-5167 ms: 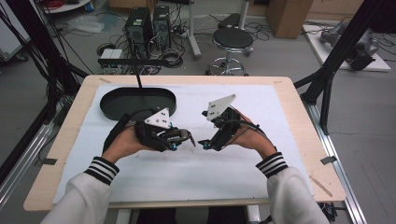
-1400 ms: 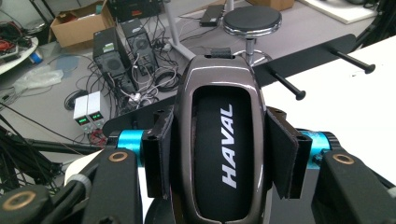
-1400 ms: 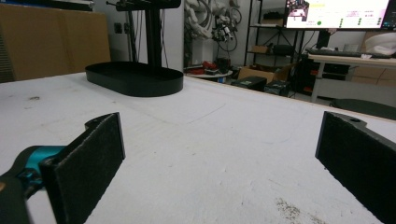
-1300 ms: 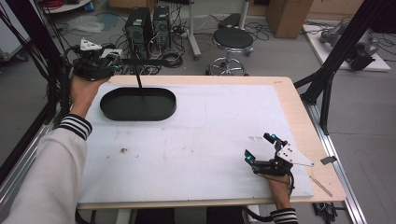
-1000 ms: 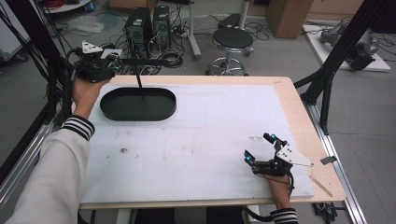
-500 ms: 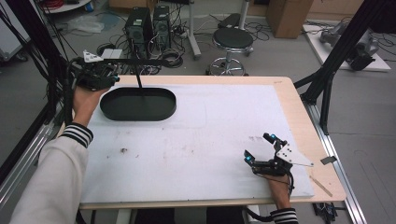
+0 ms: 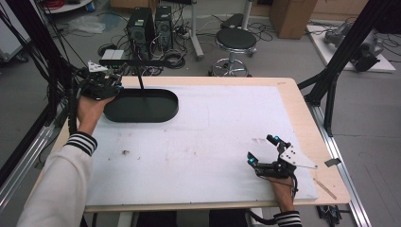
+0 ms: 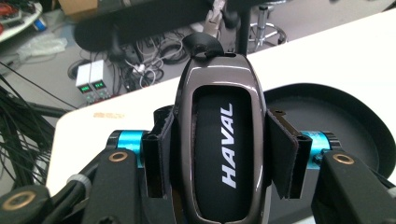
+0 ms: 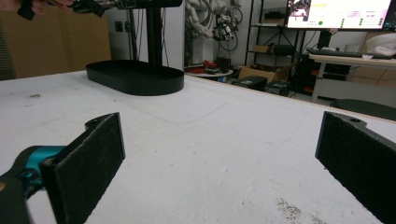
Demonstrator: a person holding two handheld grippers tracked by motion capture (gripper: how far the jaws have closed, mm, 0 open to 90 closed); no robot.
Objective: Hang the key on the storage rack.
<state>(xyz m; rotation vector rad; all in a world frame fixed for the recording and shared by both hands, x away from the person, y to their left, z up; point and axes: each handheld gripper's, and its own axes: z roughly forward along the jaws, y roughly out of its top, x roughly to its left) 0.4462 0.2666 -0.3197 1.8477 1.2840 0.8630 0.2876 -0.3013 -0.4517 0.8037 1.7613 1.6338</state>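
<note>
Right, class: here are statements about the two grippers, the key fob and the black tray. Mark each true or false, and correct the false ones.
1. The left gripper is shut on a key fob marked HAVAL. True.
2. The right gripper clamps a second key fob. False: its jaws stand open with nothing between them, low over the white table cover.
3. The black oval tray has an upright post rising from it. True.
4. The tray sits at the table's near right corner. False: it is at the far left, beside the left gripper.
5. The key fob lies flat in the tray. False: it is held between the left gripper's pads.
</note>
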